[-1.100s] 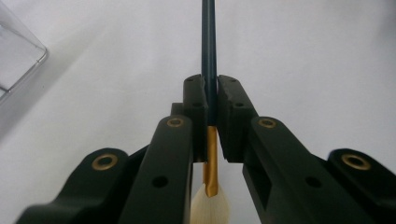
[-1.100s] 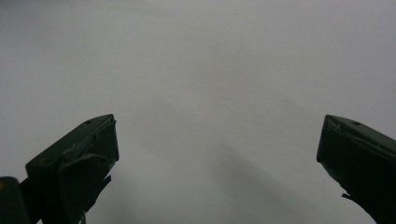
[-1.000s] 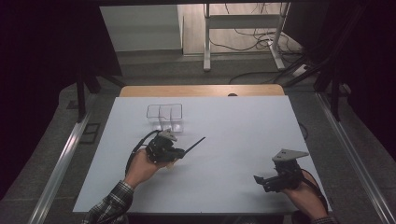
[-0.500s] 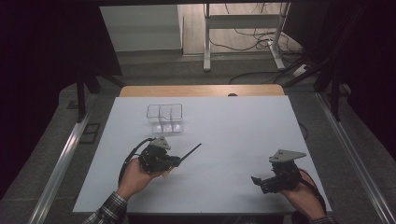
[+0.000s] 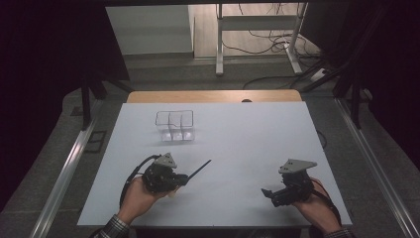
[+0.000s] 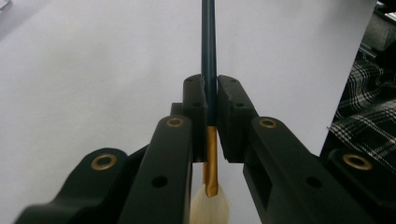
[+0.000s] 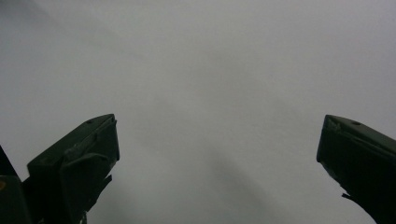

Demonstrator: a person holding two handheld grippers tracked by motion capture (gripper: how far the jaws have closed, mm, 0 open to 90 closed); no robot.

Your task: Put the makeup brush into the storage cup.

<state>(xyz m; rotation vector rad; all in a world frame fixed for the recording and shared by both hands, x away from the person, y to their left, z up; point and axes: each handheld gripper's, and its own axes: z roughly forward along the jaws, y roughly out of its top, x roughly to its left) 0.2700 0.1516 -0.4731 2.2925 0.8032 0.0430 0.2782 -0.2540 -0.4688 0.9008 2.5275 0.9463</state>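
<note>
So the left gripper (image 6: 211,100) had its jaws clamped tight on a paintbrush (image 6: 208,56), pinching it right where the dark handle meets the gold ferrule (image 6: 211,161). The pale bristles (image 6: 210,207) poked out behind the jaws toward the camera, and the long handle stuck out in front. From the high view the left gripper (image 5: 184,179) sat near the front-left of the white table (image 5: 257,129), with the brush handle (image 5: 199,168) angled up and away to the right, tip lifted off the surface as far as I could tell.

What changed: over the last second that hand slid back toward the person and a bit left, so it ended up farther from the clear divided organizer (image 5: 174,125) than it was. The grip itself looked the same, brush in the same spot between the jaws. My read is that the brush was picked up fine but wasn't headed for the organizer just yet, maybe getting re-aimed so the handle end could drop in.

The right gripper (image 5: 268,194) hung wide open with nothing in it, parked at the front-right, well apart from everything, and barely budged. Its own view just had the two spread jaws over bare table.
</note>
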